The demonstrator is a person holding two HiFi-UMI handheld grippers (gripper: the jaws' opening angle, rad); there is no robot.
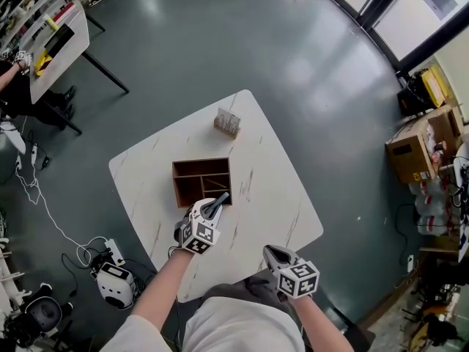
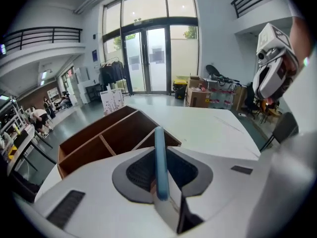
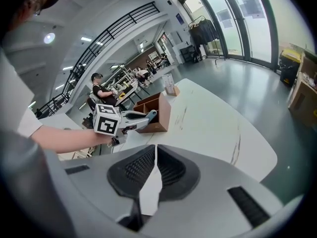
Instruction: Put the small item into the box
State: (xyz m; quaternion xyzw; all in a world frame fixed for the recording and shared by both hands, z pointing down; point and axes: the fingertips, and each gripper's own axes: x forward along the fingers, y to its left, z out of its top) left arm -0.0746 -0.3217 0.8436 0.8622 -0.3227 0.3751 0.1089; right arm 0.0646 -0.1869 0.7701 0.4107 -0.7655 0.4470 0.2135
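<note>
A brown wooden box (image 1: 175, 186) with several compartments stands mid-table on the white marble-look table (image 1: 278, 196). My left gripper (image 1: 219, 199) hovers at the box's near right corner, shut on a thin blue item (image 2: 159, 139) that sticks out past the jaws toward the box (image 2: 79, 155). My right gripper (image 1: 272, 253) is held low near the table's front edge, shut, with nothing between its pads (image 3: 171, 165). The right gripper view shows the left gripper (image 3: 148, 116) against the box (image 3: 161, 119). A small pale pack (image 1: 227, 122) stands upright at the table's far side.
Cardboard boxes (image 1: 415, 149) and clutter line the floor at the right. A white desk (image 1: 56, 44) with a seated person stands at the upper left. A white device (image 1: 114, 283) and cables lie on the floor left of the table.
</note>
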